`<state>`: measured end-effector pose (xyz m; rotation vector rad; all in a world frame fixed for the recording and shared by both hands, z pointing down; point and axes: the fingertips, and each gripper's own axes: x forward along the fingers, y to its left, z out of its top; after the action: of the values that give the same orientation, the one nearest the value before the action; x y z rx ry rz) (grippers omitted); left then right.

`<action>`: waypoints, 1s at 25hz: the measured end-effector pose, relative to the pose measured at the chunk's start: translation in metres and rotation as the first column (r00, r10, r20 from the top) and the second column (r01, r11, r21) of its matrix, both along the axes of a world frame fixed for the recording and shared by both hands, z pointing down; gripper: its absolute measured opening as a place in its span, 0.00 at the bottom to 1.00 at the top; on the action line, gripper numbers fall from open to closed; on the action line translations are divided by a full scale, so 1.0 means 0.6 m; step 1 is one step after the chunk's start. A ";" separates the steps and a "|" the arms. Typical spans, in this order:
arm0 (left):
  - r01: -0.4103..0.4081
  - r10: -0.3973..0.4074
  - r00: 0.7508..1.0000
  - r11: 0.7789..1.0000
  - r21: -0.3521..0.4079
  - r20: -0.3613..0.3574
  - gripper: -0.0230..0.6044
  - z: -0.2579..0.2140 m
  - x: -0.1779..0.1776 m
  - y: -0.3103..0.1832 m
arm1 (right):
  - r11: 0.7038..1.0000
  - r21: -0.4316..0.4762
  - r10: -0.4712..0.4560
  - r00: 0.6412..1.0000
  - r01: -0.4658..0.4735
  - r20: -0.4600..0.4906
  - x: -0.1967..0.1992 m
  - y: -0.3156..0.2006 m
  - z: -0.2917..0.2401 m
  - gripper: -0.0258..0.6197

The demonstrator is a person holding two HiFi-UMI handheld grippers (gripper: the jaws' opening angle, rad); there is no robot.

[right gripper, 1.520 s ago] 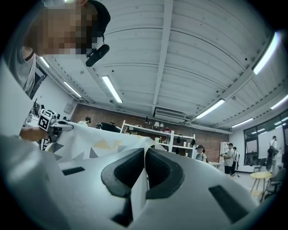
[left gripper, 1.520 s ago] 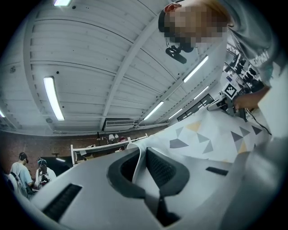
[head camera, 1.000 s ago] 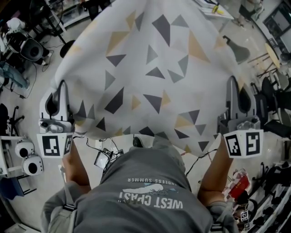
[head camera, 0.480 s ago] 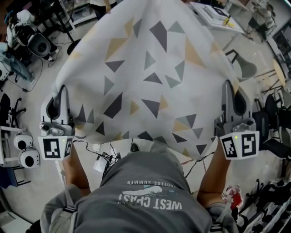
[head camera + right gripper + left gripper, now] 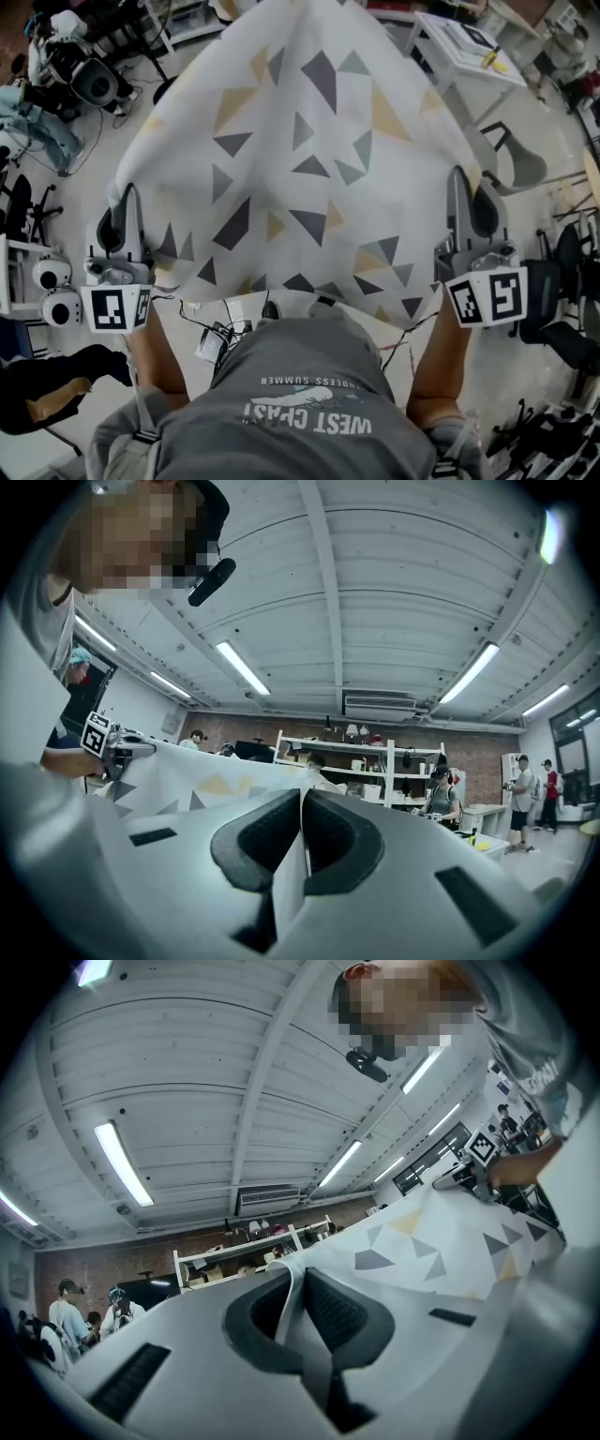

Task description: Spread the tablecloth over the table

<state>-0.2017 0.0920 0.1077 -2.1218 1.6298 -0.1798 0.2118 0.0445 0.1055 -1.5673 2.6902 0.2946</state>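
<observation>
A white tablecloth [image 5: 300,169] printed with grey and tan triangles hangs spread in the air in front of me, held by its two near corners. My left gripper [image 5: 127,202] is shut on the left corner, and the cloth's edge [image 5: 298,1290] shows pinched between its jaws in the left gripper view. My right gripper [image 5: 457,187] is shut on the right corner, with a fold of cloth [image 5: 302,841] clamped between its pads. The cloth [image 5: 202,775] stretches from one gripper to the other. The table is hidden under the cloth.
A white side table [image 5: 464,42] with papers stands at the upper right, with chairs [image 5: 511,155] beside it. Cameras and gear [image 5: 52,300] crowd the floor at the left. Cables [image 5: 220,333] lie near my feet. People and shelves [image 5: 375,766] stand across the room.
Both grippers have carried the cloth toward the left of the view and slightly up, the right one more. The cloth stays stretched between them.
</observation>
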 end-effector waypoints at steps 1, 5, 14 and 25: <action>0.011 -0.011 1.000 1.000 -0.006 0.002 0.04 -0.004 0.009 -0.014 | 1.000 -0.005 -0.011 1.000 0.011 0.003 0.007 -0.021 -0.002 0.06; 0.062 -0.062 0.998 0.997 -0.037 0.007 0.04 -0.007 0.035 -0.058 | 0.997 -0.035 -0.061 0.998 0.062 0.018 0.028 -0.097 0.003 0.06; 0.137 -0.136 0.990 0.987 -0.080 0.025 0.04 0.059 0.068 -0.111 | 0.986 -0.063 -0.150 0.988 0.152 0.029 0.047 -0.197 0.082 0.06; 0.128 -0.121 0.991 0.981 -0.146 0.055 0.04 0.110 0.066 -0.177 | 0.977 -0.147 -0.147 0.988 0.153 0.056 0.042 -0.244 0.142 0.06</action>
<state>-0.1621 -0.0141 0.1735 -2.1067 1.7720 -0.3993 0.2370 -0.1017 0.1908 -1.3733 2.8350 0.0539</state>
